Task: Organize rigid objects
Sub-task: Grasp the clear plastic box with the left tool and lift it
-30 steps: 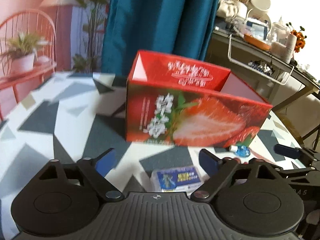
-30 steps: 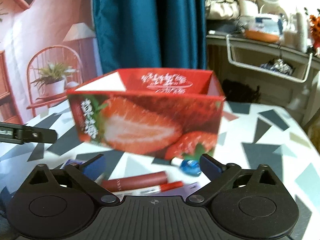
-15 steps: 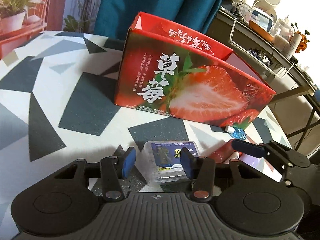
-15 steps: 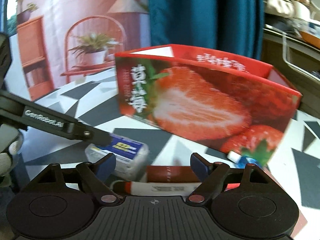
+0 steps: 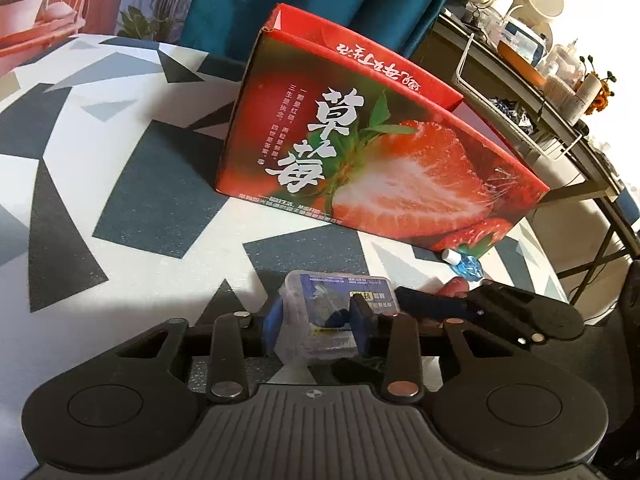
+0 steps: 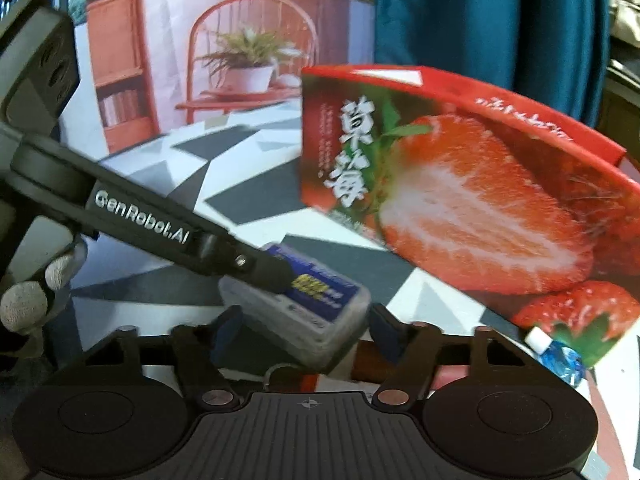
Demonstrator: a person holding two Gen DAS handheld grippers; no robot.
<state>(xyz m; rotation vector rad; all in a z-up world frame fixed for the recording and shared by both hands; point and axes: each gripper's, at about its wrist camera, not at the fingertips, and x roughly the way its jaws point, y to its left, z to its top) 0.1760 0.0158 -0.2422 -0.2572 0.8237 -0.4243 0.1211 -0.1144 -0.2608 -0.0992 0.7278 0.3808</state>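
A: Where is the clear case point(image 5: 336, 312)?

B: On the desk point(image 5: 120, 184), between the left gripper point(image 5: 318, 326) jaws. They are closing and about touch it.

A: And the right gripper point(image 6: 306, 330)?

B: Half open, closing over the red tube point(image 5: 452, 288). It could bump the case, which might slip.

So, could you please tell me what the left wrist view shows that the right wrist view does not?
Only the left wrist view shows the cluttered shelf at the right and the right tool's finger lying low beside the clear plastic case.

Only the right wrist view shows a gloved hand and the printed chair with a potted plant.

Both show the strawberry box, the small blue-capped bottle and the case, with the left tool closing on it.
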